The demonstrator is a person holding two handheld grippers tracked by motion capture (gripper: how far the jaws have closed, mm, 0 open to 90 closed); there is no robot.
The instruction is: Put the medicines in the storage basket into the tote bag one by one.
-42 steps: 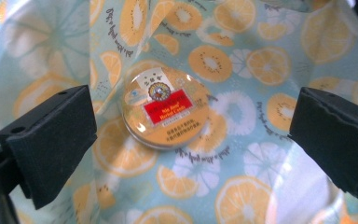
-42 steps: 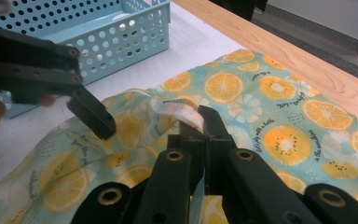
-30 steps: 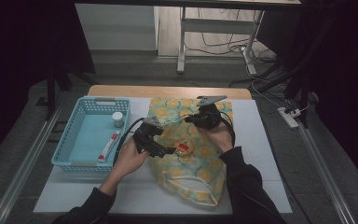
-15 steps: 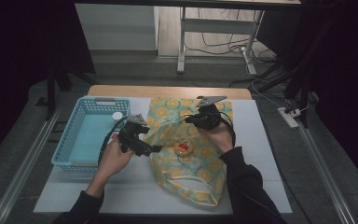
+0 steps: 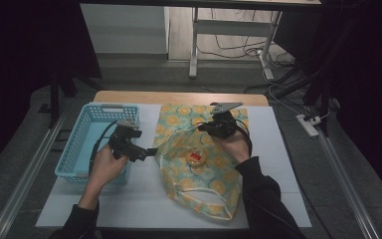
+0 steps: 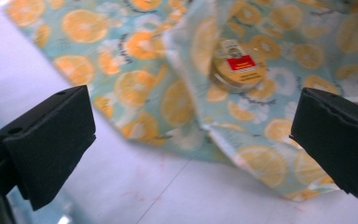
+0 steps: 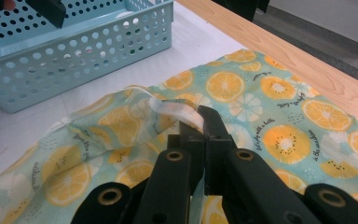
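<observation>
On the white table [image 5: 144, 209], right tongs [image 5: 210, 127] pinch the bag [image 5: 204, 184]; left tongs [image 5: 151, 153] gape empty beside it.

Orange-print cloth bag [image 5: 199, 164], open, on table

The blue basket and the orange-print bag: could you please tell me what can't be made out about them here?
- Basket contents, high view: the left gripper and hand cover part of its floor.
- Round tin label: too blurred and small to read.
- Bag, right gripper view: the right gripper hides the pinched rim.
</observation>
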